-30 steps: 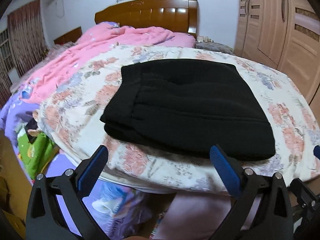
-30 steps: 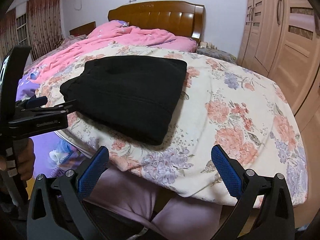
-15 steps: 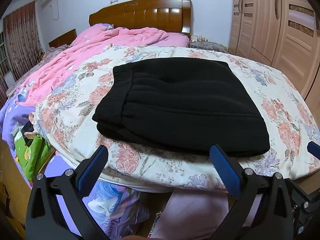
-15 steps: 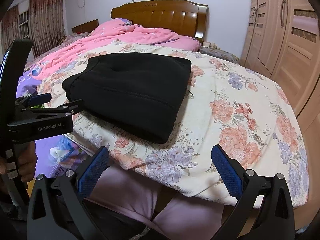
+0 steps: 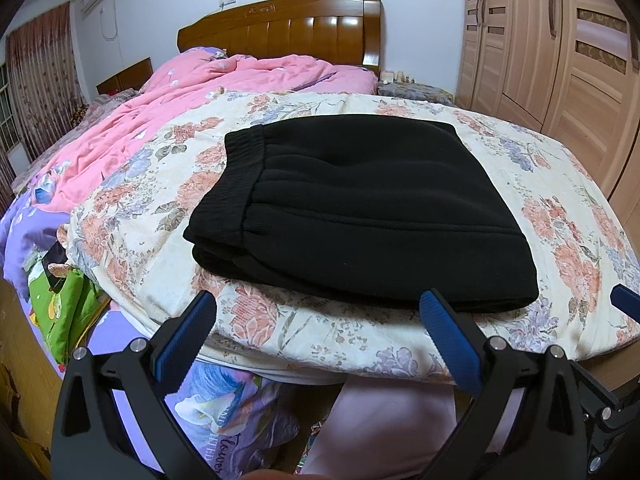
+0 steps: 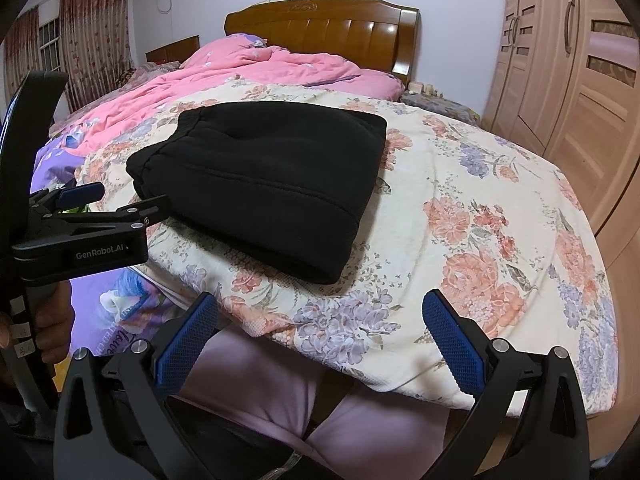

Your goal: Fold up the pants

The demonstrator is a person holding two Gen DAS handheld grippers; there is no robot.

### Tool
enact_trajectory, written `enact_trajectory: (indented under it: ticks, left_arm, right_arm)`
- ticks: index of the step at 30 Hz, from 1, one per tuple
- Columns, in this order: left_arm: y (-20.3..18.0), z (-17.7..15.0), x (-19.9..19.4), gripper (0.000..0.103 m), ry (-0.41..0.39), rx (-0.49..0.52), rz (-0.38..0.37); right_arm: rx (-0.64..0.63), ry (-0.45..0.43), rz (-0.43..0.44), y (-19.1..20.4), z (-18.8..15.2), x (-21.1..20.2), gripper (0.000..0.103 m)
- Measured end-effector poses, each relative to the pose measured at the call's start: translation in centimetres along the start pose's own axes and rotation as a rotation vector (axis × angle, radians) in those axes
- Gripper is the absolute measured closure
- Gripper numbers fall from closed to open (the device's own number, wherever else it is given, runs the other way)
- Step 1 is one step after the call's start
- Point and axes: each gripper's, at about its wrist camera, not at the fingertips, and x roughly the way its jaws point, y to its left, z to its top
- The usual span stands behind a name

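As the pants (image 5: 360, 216) are lying folded into a compact black stack on the floral quilt (image 5: 560, 208), folding is looking finished; left gripper (image 5: 320, 320) and right gripper (image 6: 320, 320) are hovering wide, holding nothing.

Folded black fleece pants (image 5: 360, 216) on floral cream quilt (image 5: 560, 216) near bed's front edge; rumpled pink duvet (image 5: 160, 120) behind-left, glossy brown wooden headboard (image 5: 288, 36) behind, tall beige wooden wardrobe (image 5: 560, 48) right

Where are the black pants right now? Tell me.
In both wrist views the black pants lie folded on the floral quilt near the bed's foot edge, pink blanket behind-left, both open tools short of them.
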Motion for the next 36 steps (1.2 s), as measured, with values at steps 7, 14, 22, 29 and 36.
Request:
enact_trajectory:
  ticks: [7,14,22,29,36]
  left_arm:
    - [0.03,-0.01,0.01,0.002,0.0,-0.001,-0.001]
    - [0.1,-0.04,-0.03,0.002,-0.001,-0.001,-0.001]
    - [0.11,-0.04,-0.1,0.002,-0.005,-0.002,-0.001]
    - [0.08,0.07,-0.24,0.002,-0.004,-0.007,-0.001]
    - [0.16,0.1,-0.25,0.002,-0.003,-0.01,-0.003]
  right_arm:
    - [0.0,0.0,0.0,0.07,0.03,-0.02,0.005]
    - [-0.01,0.006,0.003,0.23,-0.28,0.23,0.005]
    - [-0.015,0.01,0.005,0.24,-0.3,0.3,0.005]
    - [-0.016,0.009,0.006,0.26,-0.27,0.25,0.005]
    - [-0.016,0.009,0.006,0.26,-0.23,0.26,0.005]
